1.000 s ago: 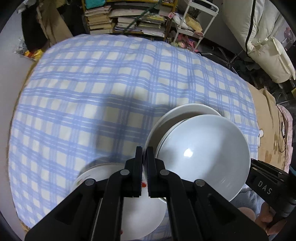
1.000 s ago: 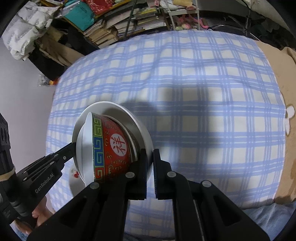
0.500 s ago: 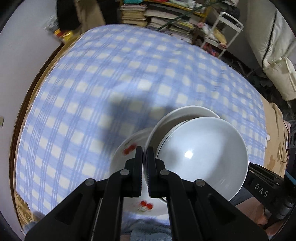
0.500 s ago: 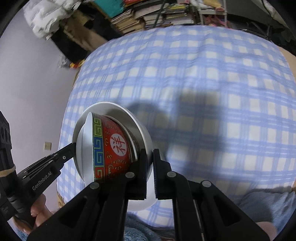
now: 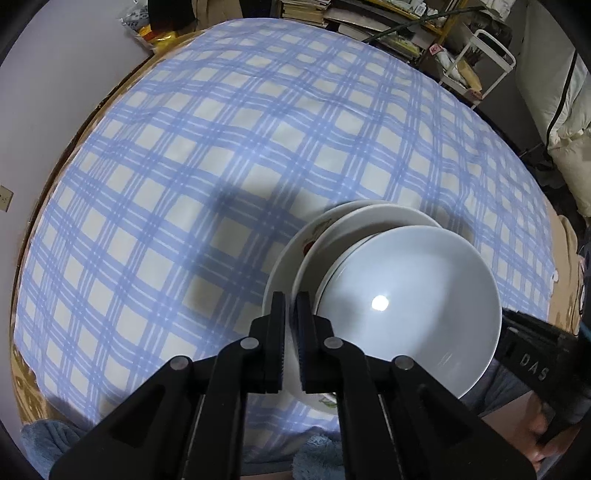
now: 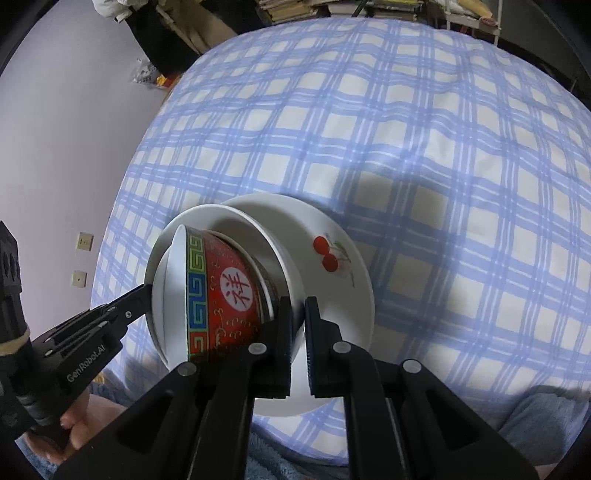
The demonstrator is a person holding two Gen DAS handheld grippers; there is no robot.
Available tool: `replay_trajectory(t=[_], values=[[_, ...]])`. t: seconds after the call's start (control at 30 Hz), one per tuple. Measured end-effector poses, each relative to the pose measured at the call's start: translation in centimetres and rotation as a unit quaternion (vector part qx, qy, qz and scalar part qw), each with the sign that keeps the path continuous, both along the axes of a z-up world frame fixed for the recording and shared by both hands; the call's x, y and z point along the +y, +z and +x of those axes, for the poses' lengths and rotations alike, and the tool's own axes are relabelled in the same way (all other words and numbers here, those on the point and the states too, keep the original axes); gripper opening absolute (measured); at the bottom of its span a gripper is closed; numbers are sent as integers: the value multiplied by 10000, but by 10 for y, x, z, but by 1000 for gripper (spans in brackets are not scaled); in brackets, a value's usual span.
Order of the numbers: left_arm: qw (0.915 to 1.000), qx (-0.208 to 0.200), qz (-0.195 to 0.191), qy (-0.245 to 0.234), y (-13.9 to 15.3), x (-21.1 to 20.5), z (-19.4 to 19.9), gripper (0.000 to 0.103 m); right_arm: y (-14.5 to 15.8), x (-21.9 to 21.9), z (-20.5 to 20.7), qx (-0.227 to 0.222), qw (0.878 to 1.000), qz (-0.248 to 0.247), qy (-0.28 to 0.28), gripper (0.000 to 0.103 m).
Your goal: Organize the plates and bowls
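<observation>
A white plate (image 5: 373, 218) carries a red patterned bowl (image 6: 225, 291) whose inside is white (image 5: 406, 306); a second bowl rim shows under it. My left gripper (image 5: 290, 299) grips the plate's rim on one side; its jaws are opening, with the rim still between them. On the opposite side, my right gripper (image 6: 297, 304) is shut on the rim. Each gripper shows in the other's view: the right gripper (image 5: 532, 362) and the left gripper (image 6: 110, 317). Directly under the stack, a cherry-printed plate (image 6: 332, 258) lies on the table.
The table wears a blue and cream checked cloth (image 5: 184, 166). Piled books and shelves (image 5: 369, 18) and a white cart (image 5: 491, 55) stand beyond its far edge. A wall (image 6: 55, 129) runs along the left. A hand (image 6: 74, 432) and blue fabric lie at the near edge.
Both grippers carried the plate and bowl across the table and slightly down. The cherry plate, earlier off to one side, now lies right beneath the stack. The left jaws' gap looks slightly wider.
</observation>
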State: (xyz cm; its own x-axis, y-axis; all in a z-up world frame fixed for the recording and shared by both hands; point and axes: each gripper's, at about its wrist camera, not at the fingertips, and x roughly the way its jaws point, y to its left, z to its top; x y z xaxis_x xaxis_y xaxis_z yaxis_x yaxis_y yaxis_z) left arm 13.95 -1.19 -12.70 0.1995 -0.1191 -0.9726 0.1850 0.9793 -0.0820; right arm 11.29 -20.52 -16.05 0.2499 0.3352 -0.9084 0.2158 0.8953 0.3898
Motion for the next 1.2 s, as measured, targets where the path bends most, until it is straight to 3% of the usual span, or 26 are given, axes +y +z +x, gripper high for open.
replay_trajectory(t=[0.13,0.23,0.43,0.5,0.63,0.67,0.73,0.93,1.03,1.2], values=[[9999,-122,62,72,6,3,-4,16,5,-6,-6,-154,9999,35,-28,10],[9980,-550,286,124,21,4,-9,16,24,-12,-10,-535,9986,-5,-56,13],[9907,-1235,550,127,58,12,-24,23,58,-10,-21,-1134,9935,-59,-4,36],[9855,-1552,670,144,71,15,-34,30,72,-11,-28,-1418,9898,-121,-6,49],[9745,-2089,801,171,92,21,-56,40,99,-8,-43,-2027,9784,-419,15,63],[9719,-2206,806,187,97,22,-62,51,105,-8,-48,-2175,9746,-523,47,66],[9651,-2478,818,240,105,26,-75,61,117,-7,-59,-2472,9658,-783,73,72],[9351,-3354,1134,155,125,23,-118,86,141,-5,-90,-3221,9377,-1301,-26,102],[9273,-3576,1091,178,128,25,-135,93,143,-4,-99,-3344,9313,-1442,-51,103],[9200,-3759,1065,296,129,31,-149,94,139,-4,-118,-3474,9263,-1451,-160,103]])
